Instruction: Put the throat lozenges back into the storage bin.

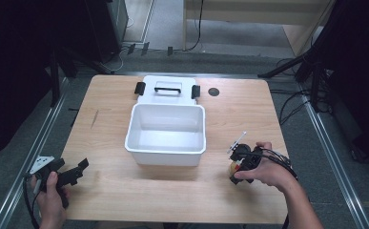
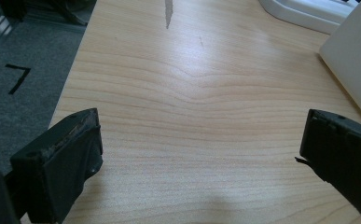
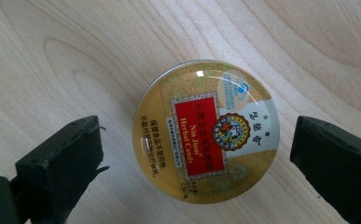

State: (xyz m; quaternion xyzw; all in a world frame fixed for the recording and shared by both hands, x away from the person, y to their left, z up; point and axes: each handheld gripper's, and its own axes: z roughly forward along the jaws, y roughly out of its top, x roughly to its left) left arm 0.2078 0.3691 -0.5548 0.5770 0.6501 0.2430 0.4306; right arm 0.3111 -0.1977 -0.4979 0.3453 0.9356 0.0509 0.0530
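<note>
Two grippers on my screen right now. From the high view, my right gripper [image 1: 240,164] is at about 4 o'clock on the table [image 1: 110,191], pointing down over a round candy tin [image 3: 206,130]. Its own camera shows that gold tin with the red label lying flat on the wood, sitting between the two black jaws; those are spread wide and there's clear wood on both sides, so no contact. My left gripper [image 1: 77,171] sits at roughly 8 o'clock near the table edge, jaws spread wide too, just bare wood between them. White bin [image 1: 166,150] is dead center, with its lid [image 1: 168,89] lying at 12 o'clock.
</note>
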